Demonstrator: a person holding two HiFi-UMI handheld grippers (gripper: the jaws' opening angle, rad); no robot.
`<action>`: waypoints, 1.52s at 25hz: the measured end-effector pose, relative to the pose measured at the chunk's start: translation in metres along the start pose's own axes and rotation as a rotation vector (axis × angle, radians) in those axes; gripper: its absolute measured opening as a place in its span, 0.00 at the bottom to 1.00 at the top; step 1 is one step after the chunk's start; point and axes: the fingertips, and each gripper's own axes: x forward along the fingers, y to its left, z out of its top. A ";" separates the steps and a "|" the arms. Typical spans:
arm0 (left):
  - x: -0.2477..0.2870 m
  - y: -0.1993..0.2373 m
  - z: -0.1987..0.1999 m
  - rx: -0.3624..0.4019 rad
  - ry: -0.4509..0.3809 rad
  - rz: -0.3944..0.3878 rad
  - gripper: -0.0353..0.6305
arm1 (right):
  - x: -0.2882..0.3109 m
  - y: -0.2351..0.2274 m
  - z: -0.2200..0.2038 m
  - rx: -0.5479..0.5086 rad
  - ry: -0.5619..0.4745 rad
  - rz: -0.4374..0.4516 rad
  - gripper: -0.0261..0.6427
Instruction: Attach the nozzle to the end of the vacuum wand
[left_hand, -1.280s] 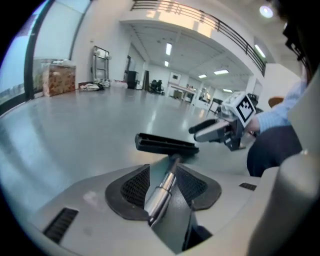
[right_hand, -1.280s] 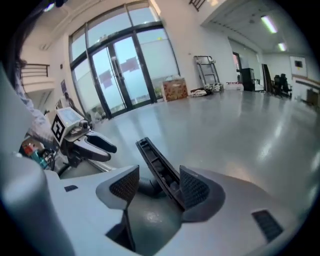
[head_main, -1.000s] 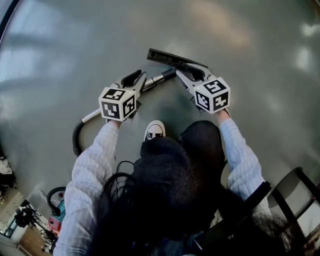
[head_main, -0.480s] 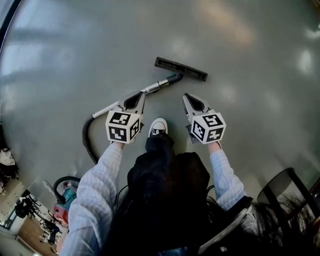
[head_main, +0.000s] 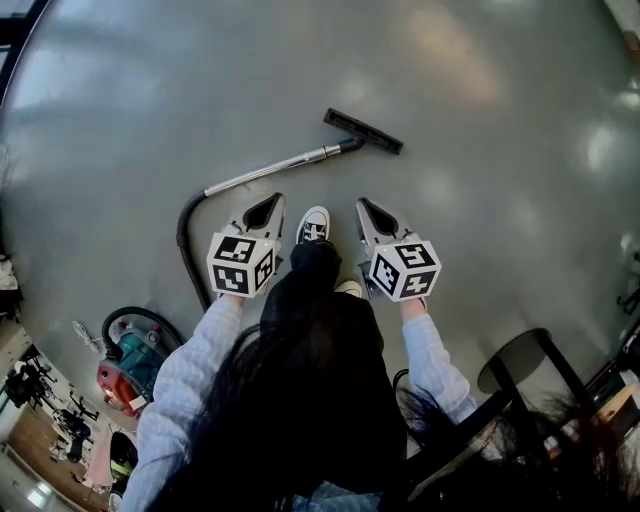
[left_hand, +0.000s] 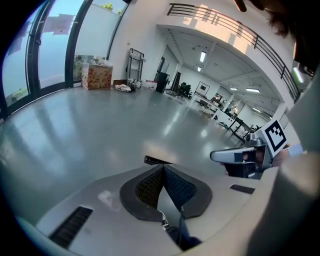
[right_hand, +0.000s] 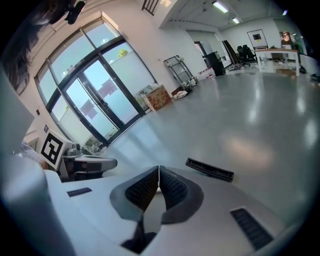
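The black floor nozzle (head_main: 363, 130) lies on the grey floor, joined to the end of the silver vacuum wand (head_main: 270, 169). The wand runs left to a black hose (head_main: 190, 250). The nozzle also shows in the right gripper view (right_hand: 209, 169), and part of it peeks over the jaws in the left gripper view (left_hand: 156, 160). My left gripper (head_main: 277, 200) hangs well above the floor, left of a white shoe (head_main: 313, 225), jaws shut on nothing. On the other side of the shoe my right gripper (head_main: 362, 205) is likewise shut and empty. Both are well clear of wand and nozzle.
A red and teal vacuum body (head_main: 135, 362) sits at the lower left where the hose leads. A dark chair (head_main: 530, 375) stands at the lower right. Glass doors (right_hand: 90, 95) and boxes (left_hand: 96, 76) line the far wall.
Both grippers let go of the wand and nozzle, shut, and rose back toward the person. The person straightened up, so the joined wand and nozzle now lie farther below.
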 end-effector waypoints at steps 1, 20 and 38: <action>-0.014 -0.010 0.006 -0.004 -0.001 -0.007 0.06 | -0.014 0.011 0.011 0.000 -0.004 0.000 0.06; -0.274 -0.215 0.101 -0.080 -0.236 -0.106 0.06 | -0.307 0.180 0.090 -0.046 -0.049 -0.033 0.06; -0.441 -0.250 0.076 -0.180 -0.404 -0.070 0.06 | -0.373 0.271 0.083 -0.057 -0.111 -0.041 0.06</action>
